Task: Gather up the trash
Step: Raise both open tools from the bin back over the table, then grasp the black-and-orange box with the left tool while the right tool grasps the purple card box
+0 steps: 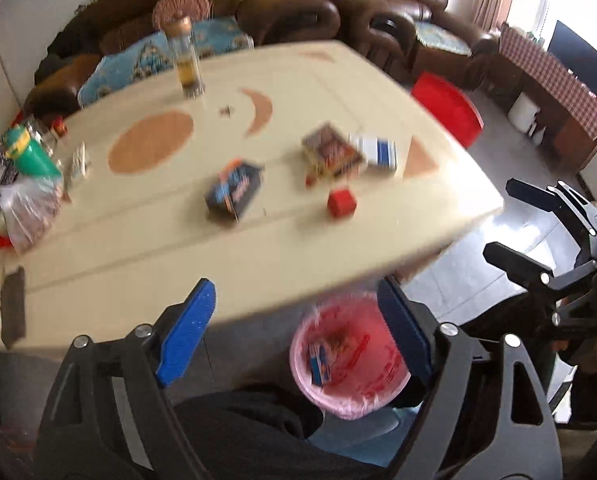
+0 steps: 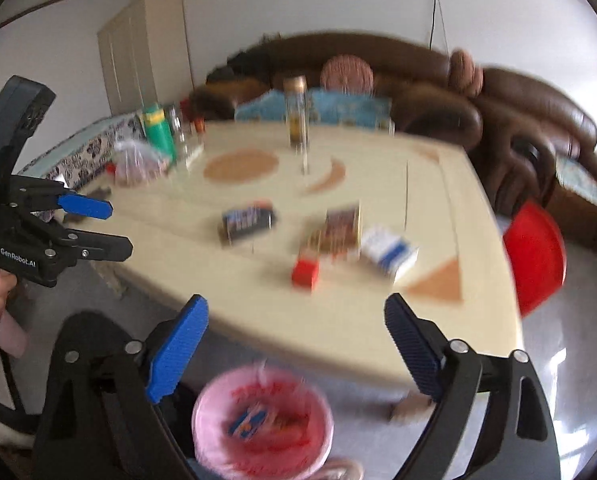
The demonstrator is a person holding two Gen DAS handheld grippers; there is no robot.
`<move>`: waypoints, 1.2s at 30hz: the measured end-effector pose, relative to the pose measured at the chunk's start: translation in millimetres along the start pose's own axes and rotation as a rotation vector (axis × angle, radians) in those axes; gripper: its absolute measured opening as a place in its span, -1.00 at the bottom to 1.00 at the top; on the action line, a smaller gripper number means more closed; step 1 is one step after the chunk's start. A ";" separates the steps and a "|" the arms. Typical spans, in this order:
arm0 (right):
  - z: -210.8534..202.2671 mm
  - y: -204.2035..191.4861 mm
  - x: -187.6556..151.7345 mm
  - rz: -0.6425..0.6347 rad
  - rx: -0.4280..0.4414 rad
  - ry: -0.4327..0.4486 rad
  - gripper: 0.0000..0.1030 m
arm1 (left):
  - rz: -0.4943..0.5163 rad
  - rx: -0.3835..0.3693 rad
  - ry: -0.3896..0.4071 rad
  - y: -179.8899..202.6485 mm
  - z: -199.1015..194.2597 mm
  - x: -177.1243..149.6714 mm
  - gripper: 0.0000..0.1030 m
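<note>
Hovering hand-held grippers, empty, open

left hand-held gripper agape, right hand-held gripper agape

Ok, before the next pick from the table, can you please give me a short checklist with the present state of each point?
1. Left claw open and empty: ok.
2. Right claw open and empty: ok.
3. Pink-lined round trash bin on the floor beside the table edge, with room inside: ok; a blue and orange packet lies in it.
4. Trash left on the cream table: not ok; small red box, dark snack packet, white and blue box remain.
5. Sharp view for aiming: not ok, both views are blurred.
</note>
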State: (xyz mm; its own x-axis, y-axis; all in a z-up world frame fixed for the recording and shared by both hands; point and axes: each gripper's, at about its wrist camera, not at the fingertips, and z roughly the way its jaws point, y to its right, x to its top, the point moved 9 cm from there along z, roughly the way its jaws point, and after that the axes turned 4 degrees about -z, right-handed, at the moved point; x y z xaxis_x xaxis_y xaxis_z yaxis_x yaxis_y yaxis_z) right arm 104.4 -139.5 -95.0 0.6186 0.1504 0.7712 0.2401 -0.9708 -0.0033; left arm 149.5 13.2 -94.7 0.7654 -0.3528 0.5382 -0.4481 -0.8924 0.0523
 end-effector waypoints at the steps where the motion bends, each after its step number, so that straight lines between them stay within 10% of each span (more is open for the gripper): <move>1: -4.1 0.0 13.8 -0.008 -0.003 0.023 0.80 | -0.002 0.003 0.007 -0.6 -5.4 7.8 0.60; 13: 0.8 2.8 76.4 -0.019 0.011 0.094 0.83 | 0.048 0.049 0.006 -17.1 -1.1 50.4 0.62; 36: 123.6 27.6 49.1 0.040 0.051 -0.088 0.83 | 0.090 0.013 -0.178 -40.8 134.5 51.9 0.62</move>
State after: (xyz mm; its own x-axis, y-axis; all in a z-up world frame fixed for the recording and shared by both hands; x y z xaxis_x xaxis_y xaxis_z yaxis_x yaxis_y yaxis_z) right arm 233.8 -135.7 -135.9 0.6913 0.1295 0.7108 0.2498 -0.9660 -0.0669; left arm 269.7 -6.5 -182.0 0.7927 -0.4747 0.3825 -0.5135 -0.8581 -0.0008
